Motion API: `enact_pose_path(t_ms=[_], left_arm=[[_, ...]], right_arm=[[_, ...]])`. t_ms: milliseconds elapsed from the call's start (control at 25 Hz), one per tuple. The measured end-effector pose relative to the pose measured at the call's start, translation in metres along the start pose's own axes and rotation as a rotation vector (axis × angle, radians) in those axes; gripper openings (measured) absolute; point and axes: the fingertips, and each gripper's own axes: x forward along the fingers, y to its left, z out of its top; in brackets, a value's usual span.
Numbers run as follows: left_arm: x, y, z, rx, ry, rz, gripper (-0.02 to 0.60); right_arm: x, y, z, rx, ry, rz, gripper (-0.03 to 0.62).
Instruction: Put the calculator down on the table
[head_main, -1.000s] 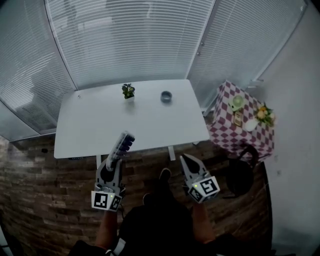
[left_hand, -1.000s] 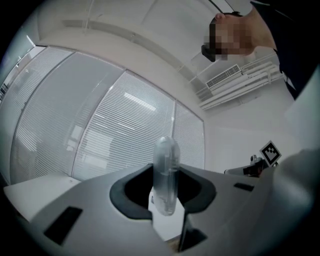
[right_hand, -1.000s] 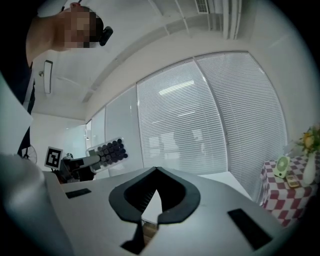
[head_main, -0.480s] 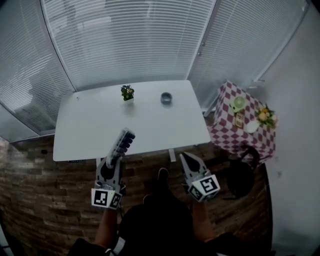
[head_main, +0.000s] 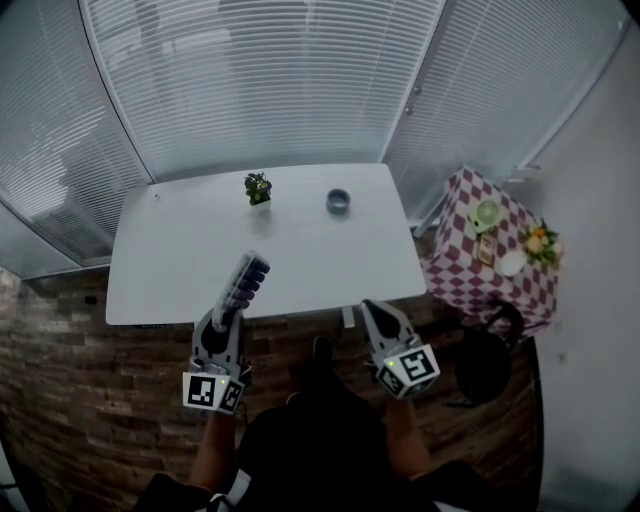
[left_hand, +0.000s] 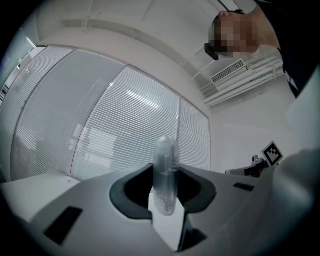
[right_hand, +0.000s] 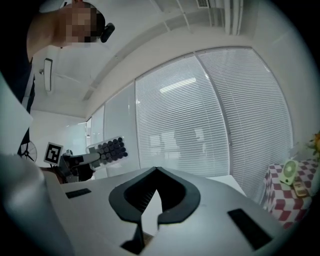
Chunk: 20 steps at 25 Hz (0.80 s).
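Observation:
My left gripper (head_main: 229, 316) is shut on the calculator (head_main: 246, 279), a slim grey one with dark round keys. It juts forward over the near edge of the white table (head_main: 180, 250), held above the top. In the left gripper view the calculator (left_hand: 165, 165) stands edge-on, clamped between the two pads of the left gripper (left_hand: 166, 186). Seen from the right gripper view, the calculator (right_hand: 106, 149) shows its keypad at left. My right gripper (head_main: 374, 311) hangs in front of the table's near edge, shut with nothing in it; the tips of the right gripper (right_hand: 156, 171) meet.
A small potted plant (head_main: 258, 187) and a grey bowl (head_main: 338, 201) stand at the table's far side. At right is a checkered side table (head_main: 470, 270) with small items, with a dark chair (head_main: 482, 352) in front of it. Window blinds close off the far side.
Both grippers have moved a little forward toward the table. The calculator stays in the left gripper and now reaches further over the near edge.

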Motion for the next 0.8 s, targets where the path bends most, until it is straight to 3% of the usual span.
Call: enact_pose_path(t_ms=[800], left_arm=[[0.124, -0.001, -0.002, 0.004, 0.027, 0.057, 0.103]], right_arm=[[0.091, -0.103, 0.031, -0.003, 0.029, 0.079, 0.005]])
